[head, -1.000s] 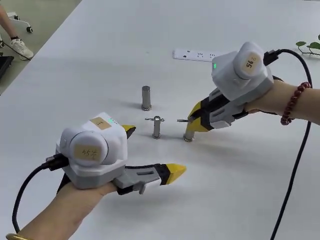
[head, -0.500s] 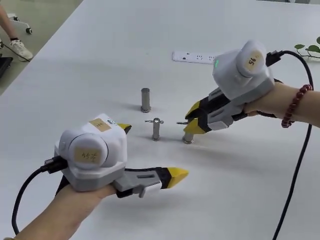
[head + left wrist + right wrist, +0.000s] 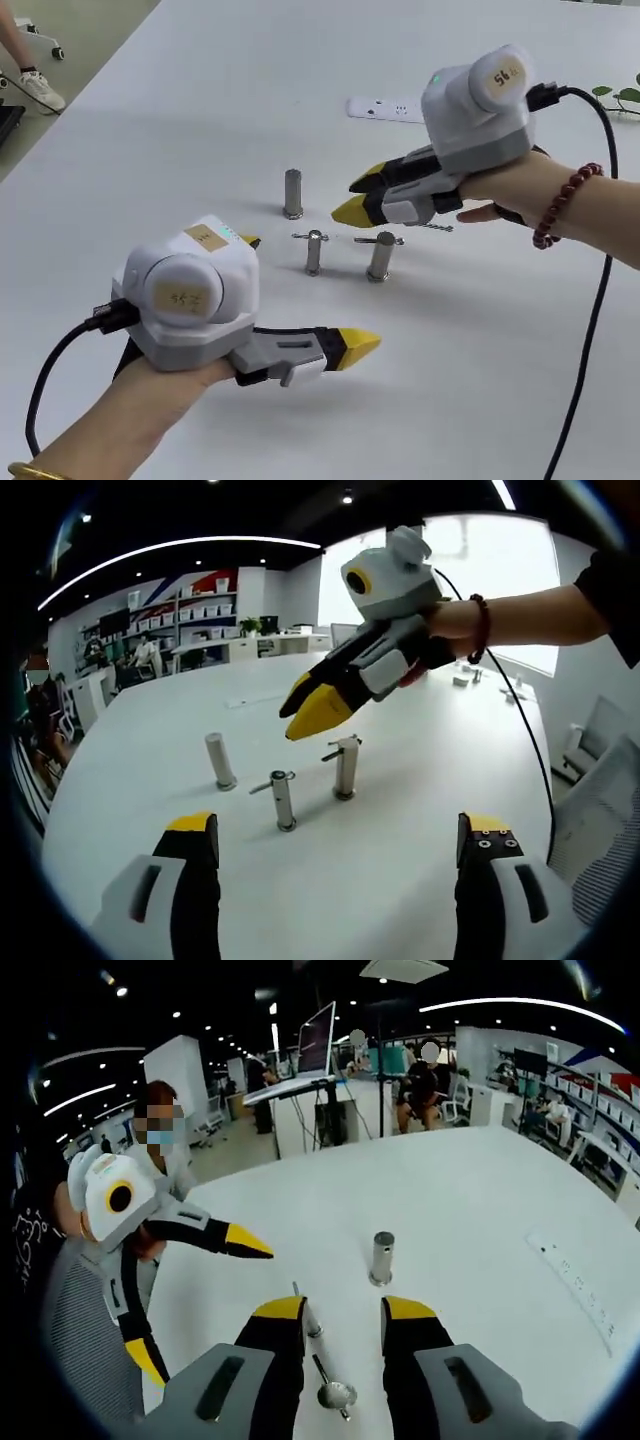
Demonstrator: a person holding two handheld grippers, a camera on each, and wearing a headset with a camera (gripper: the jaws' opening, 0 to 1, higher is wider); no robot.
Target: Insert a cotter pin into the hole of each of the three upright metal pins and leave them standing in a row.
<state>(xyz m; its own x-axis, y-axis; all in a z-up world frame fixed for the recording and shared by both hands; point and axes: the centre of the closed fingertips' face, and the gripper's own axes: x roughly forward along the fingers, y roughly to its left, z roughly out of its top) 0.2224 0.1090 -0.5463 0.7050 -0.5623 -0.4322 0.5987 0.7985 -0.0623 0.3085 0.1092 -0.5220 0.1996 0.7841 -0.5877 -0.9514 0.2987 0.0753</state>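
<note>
Right gripper shift: since a second ago the right gripper (image 3: 355, 195) has been lifted off the right pin (image 3: 380, 258), where a cotter pin (image 3: 378, 240) is left threaded.
Head view: the middle pin (image 3: 313, 255) is pinned too. The far pin (image 3: 292, 195) is bare, judged the remaining step. The row is set in the middle of the table (image 3: 200, 100), well clear of every edge.
Left gripper view: the left gripper (image 3: 336, 825) is held low toward the near edge, jaws spread wide and empty, judged to leave working room.
Right gripper view: jaws are slightly parted with nothing pinched, pointed at the far pin, with open surface around it.
</note>
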